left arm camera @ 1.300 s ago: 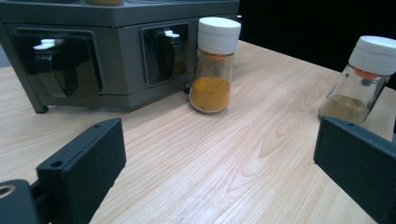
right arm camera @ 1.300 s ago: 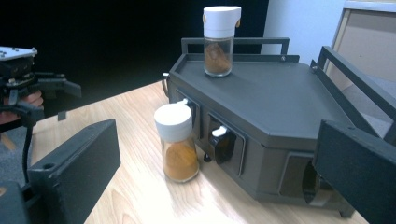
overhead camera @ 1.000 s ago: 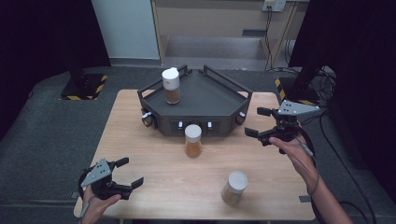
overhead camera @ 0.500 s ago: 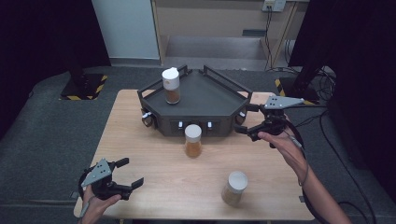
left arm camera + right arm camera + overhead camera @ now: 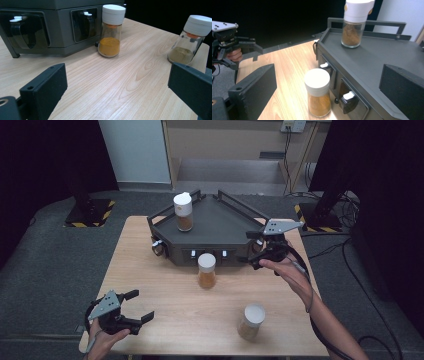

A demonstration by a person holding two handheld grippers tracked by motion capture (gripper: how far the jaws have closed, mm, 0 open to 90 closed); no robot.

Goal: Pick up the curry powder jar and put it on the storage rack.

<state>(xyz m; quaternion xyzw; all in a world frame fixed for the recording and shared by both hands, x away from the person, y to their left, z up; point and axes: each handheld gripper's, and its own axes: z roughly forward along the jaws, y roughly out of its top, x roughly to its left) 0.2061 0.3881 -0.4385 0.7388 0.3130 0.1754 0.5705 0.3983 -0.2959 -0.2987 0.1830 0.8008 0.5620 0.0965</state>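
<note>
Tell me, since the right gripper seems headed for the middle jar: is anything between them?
Nothing visible. The right gripper, jaws open, hangs by the rack's front right corner; only bare table separates it from the middle jar.

— What colours are the spice jars?
— All white-capped clear glass: the middle jar holds orange-yellow powder, the near jar dull olive-tan, the jar on the rack reddish brown.
— And the rest?
— The rack is dark grey with white latches; the table is pale wood grain.
</note>
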